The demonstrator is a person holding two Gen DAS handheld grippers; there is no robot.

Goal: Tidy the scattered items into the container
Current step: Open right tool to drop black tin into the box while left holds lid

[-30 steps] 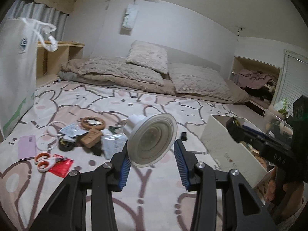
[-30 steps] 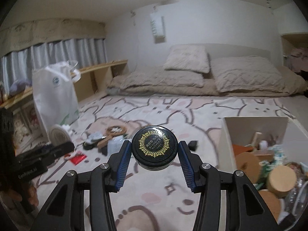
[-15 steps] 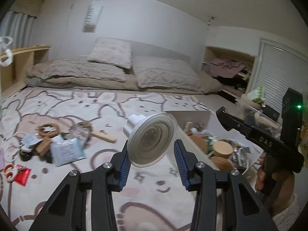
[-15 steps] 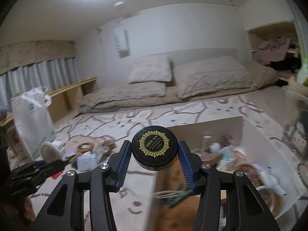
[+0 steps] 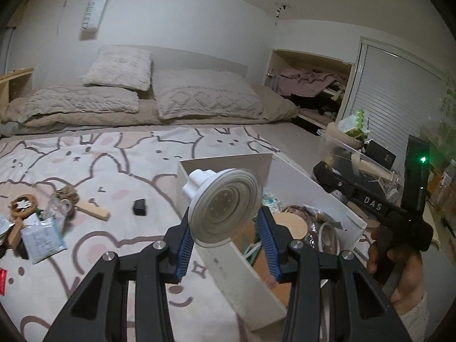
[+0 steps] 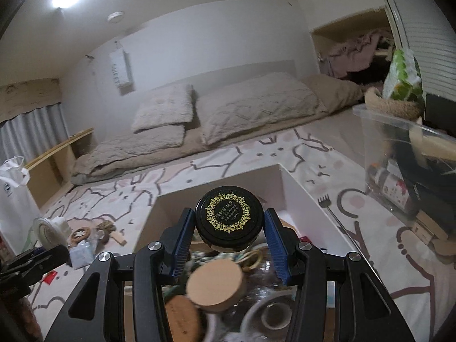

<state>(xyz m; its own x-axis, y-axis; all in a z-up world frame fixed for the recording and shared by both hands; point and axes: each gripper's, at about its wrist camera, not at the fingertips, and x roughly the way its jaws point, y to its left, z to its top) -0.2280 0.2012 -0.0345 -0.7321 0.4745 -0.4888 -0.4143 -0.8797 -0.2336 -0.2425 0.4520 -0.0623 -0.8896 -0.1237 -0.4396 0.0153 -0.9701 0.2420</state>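
A home bedroom — pillows point(image 5: 119, 67) on low bedding point(image 5: 85, 102), curtains point(image 6: 31, 131).

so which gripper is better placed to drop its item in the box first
Right. The right gripper holds the black jar directly above the white box. The left gripper, with the suction cup, looks to hang over the box's near wall.
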